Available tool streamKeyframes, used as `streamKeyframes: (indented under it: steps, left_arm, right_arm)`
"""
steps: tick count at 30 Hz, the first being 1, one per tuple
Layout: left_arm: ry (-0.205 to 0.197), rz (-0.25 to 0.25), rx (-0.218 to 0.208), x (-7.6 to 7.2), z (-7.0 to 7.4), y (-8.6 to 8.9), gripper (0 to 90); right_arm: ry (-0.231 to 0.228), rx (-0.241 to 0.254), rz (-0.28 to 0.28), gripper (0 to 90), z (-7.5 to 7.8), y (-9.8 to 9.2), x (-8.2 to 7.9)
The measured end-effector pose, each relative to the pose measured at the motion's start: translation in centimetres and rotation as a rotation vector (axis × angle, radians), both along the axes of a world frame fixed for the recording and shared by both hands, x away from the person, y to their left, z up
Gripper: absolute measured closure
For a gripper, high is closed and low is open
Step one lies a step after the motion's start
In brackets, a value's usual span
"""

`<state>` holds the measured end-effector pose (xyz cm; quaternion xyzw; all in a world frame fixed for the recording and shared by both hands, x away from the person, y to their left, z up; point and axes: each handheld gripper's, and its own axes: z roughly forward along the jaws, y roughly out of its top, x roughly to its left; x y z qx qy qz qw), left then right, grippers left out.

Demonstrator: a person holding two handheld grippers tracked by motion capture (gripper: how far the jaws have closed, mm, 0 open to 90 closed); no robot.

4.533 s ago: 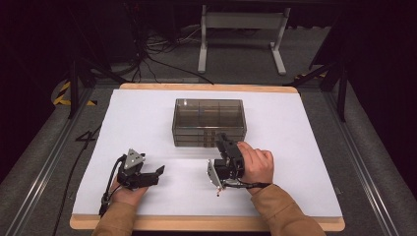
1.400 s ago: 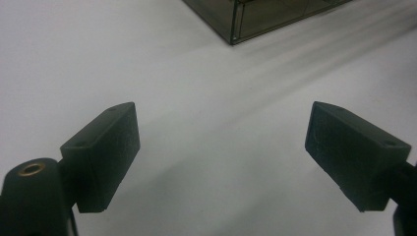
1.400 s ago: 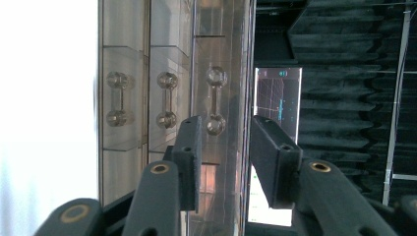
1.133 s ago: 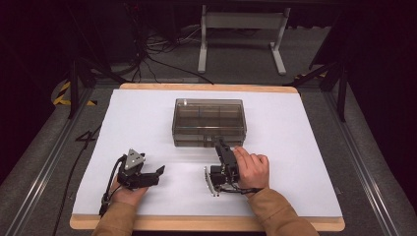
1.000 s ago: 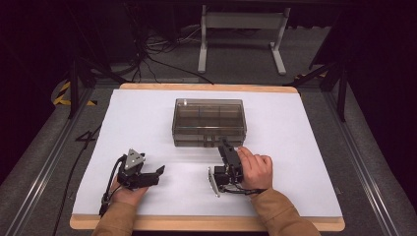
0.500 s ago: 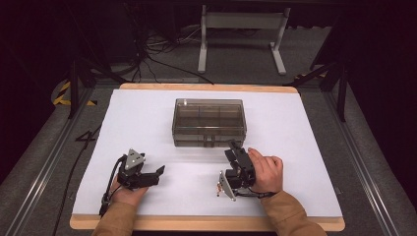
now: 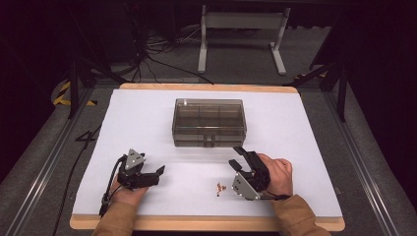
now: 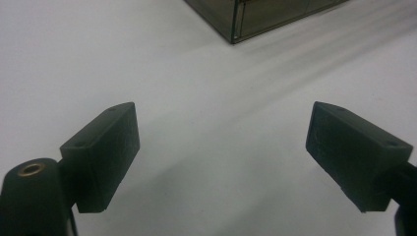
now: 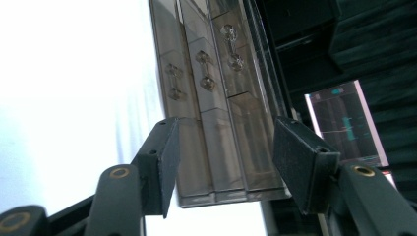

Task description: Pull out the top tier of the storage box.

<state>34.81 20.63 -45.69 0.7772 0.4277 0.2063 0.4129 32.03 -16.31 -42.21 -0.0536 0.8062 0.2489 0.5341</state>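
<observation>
A smoky clear compartment box [image 7: 209, 123] stands shut at the middle of the white table [image 7: 305, 147]. My right gripper [image 7: 235, 158], rolled on its side, lies in front of the box's right half and a little apart from it. Its jaws have just been opening and hold nothing. In the right gripper view, the right gripper [image 9: 223, 162] faces the box [image 9: 211, 98]. Small copper-coloured pieces [image 7: 220, 188] lie on the table just left of that hand. My left gripper [image 7: 158, 173] rests at the front left. In the left gripper view the left gripper [image 8: 221, 147] is wide open over bare table, with the box corner [image 8: 255, 17] ahead.
A metal stand [image 7: 241, 29] and cables lie on the floor beyond the table. The table's wooden front edge [image 7: 206, 223] runs just before the person's sleeves. A lit screen [image 9: 344, 123] shows past the box in the right gripper view.
The right hand has slid to the right with its gripper, away from the small copper pieces, which stay where they were. The left gripper has kept still.
</observation>
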Motion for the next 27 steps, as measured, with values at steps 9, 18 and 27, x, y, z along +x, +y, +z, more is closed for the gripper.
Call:
streamKeyframes:
  steps: [9,18,27]
  left_arm:
    - [0.000,-0.001,-0.001,0.0,0.0,0.0,13.5]
    - [-0.002,0.001,0.001,0.0,0.0,0.0,13.5]
    - [0.000,0.001,-0.001,0.0,0.0,0.0,13.5]
  right_arm:
    - [0.226,0.167,0.079,45.5,0.4,-2.1,0.7]
    - [0.375,0.345,0.122,44.0,1.2,-3.7,1.1]
    - [0.550,0.470,0.121,43.8,1.4,-4.4,1.5]
